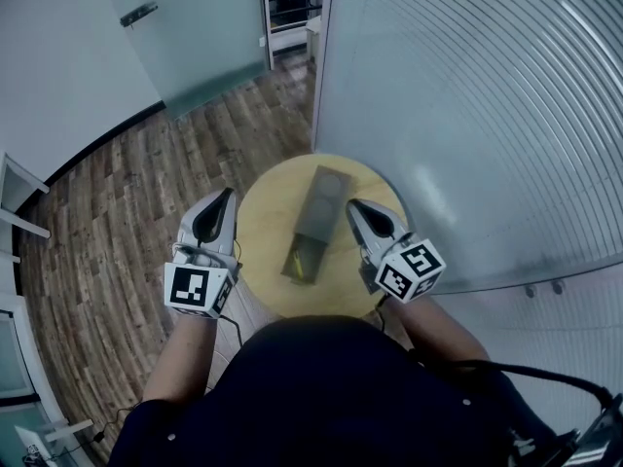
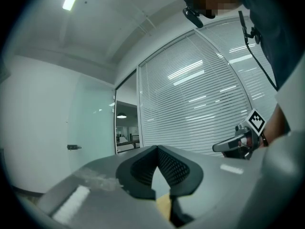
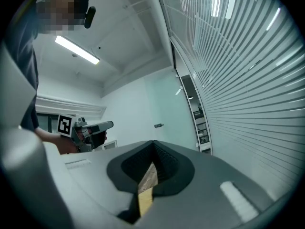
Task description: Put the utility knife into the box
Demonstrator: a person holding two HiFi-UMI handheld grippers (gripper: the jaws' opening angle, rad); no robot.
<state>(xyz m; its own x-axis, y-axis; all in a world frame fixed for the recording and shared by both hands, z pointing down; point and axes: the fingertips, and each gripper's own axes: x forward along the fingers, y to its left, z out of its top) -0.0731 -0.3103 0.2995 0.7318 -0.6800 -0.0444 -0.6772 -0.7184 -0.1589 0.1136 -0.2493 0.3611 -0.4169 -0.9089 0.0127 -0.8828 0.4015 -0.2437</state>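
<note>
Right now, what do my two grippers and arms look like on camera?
The left gripper and right gripper have pale grey tapered shells with black ribbed jaws. Each carries a white cube with black square markers. A thin black cable hangs from the left one. The top worn is dark.

Cool ceiling strip light, strong fisheye bending, dark corners.

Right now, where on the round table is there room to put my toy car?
The widest bare wood is at the left of the table, between the long dark box and the left gripper. A narrower strip lies between the box and the right gripper. The middle is crowded: the box runs across it, front to back.
</note>
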